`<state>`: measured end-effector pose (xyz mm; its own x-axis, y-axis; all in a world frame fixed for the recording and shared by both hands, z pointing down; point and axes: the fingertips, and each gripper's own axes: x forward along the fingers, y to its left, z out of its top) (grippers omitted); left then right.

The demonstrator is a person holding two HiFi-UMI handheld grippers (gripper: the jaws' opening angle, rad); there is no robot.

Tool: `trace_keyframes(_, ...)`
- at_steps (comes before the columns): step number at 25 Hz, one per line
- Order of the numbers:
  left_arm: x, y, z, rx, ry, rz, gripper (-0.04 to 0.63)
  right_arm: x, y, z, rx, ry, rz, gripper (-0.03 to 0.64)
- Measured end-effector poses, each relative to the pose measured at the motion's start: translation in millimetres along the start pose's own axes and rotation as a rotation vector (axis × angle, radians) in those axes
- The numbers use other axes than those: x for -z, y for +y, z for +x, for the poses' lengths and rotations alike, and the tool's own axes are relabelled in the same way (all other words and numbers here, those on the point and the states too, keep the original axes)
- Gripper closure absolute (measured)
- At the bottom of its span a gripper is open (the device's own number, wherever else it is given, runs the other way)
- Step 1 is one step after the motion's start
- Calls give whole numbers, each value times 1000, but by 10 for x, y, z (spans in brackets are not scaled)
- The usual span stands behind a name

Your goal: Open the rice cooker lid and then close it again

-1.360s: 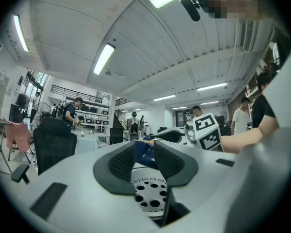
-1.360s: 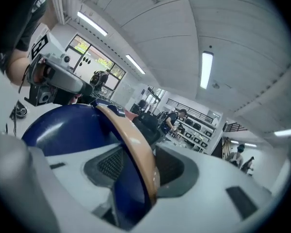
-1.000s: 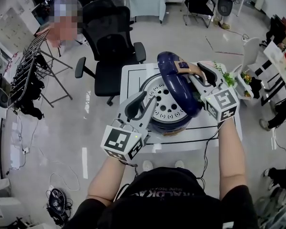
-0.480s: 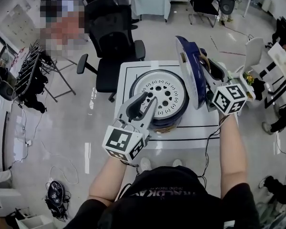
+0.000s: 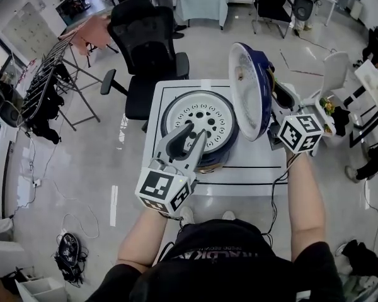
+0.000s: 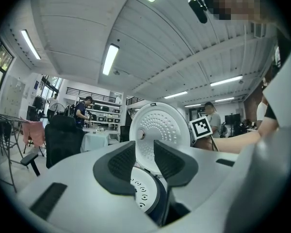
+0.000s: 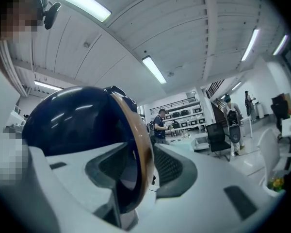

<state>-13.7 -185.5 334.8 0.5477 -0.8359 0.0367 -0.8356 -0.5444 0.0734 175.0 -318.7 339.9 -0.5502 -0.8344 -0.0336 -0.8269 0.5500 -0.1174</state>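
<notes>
Head view: one second ago the lid leaned over the pot. Now it stands upright on its edge at the right side of the rice cooker, and its white inner face is turned to the pot. The right gripper has gone to the right together with it. The left gripper has come a little further over the front rim. The cooker stands in the middle of a small white table. The round inner plate, white and with many holes, is uncovered. A black office chair is just behind the table and a drying rack is well apart at the left. There is free floor on the left side.

Left gripper view: the jaws of the left gripper stand partly apart, with ribbed dark pads, and hold nothing. The plate with holes lies below them, and the domed lid rises beyond.

Right gripper view: the jaws of the right gripper have just been closing. The rim of the lid, glossy dark blue with a gold-brown band, stands between them. The right pad is a little off the rim, so the lid is not clamped.
</notes>
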Motion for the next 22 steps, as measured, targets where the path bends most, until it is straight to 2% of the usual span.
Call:
trace_keyframes(8, 88, -209, 48, -11, 13, -17, 463, 47, -27, -241, -27, 12, 1, 434)
trace_keyframes(13, 121, -353, 70, -7, 17, -24, 421, 41, 64, -515, -47, 11, -19, 422)
trace_keyframes(18, 158, -574, 65, 8, 8, -23, 347, -51, 268, -890, -86, -13, -30, 416)
trace_keyframes(22, 163, -744, 60, 11, 0, -23, 331, -170, 450, -1144, -120, -43, -57, 416)
